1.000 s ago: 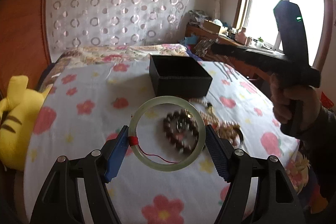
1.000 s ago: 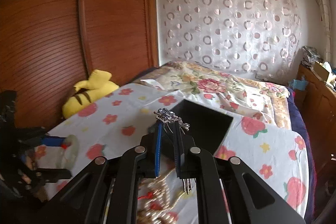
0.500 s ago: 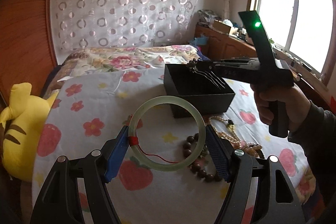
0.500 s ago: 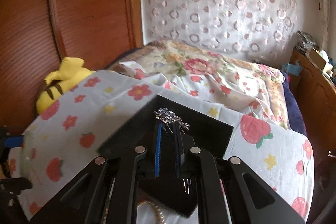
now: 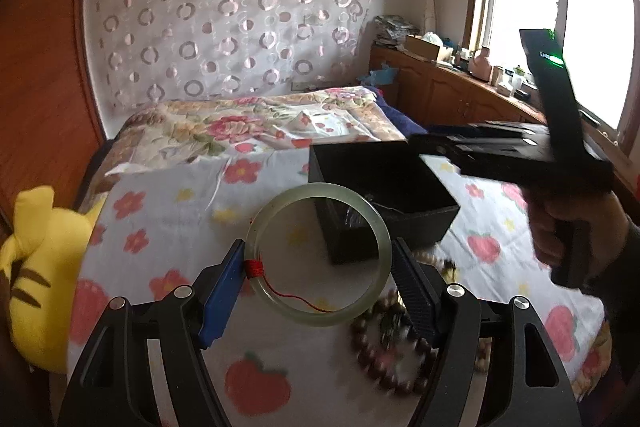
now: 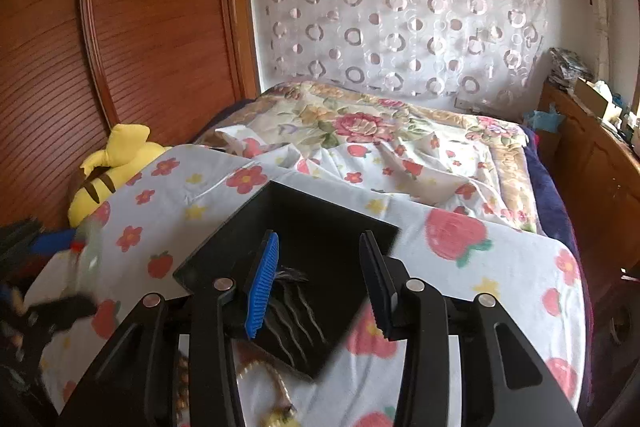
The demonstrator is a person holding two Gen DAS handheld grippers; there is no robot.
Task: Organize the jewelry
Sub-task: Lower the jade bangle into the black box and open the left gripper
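My left gripper [image 5: 318, 269] is shut on a pale green jade bangle [image 5: 376, 223] with a red thread, held above the bedspread in front of the black box [image 5: 400, 223]. My right gripper [image 6: 320, 279] is open over the black box [image 6: 320, 223]. A silver hair comb [image 6: 294, 303] lies inside the box below the blue finger pad [image 6: 262, 287]. Brown bead bracelets [image 5: 384, 359] lie on the bedspread near my left gripper. The right gripper's body [image 5: 516, 155] shows in the left wrist view over the box.
A yellow plush toy [image 5: 36, 267] lies at the bed's left edge, also in the right wrist view [image 6: 112, 167]. A wooden wardrobe [image 6: 100, 39] stands left, a wooden cabinet [image 5: 460, 99] with clutter right under the window. Pearl beads [image 6: 256, 375] lie by the box.
My right gripper has opened and let go of the hair comb, which now lies in the black box. My left gripper still holds the bangle and has moved closer to the box.
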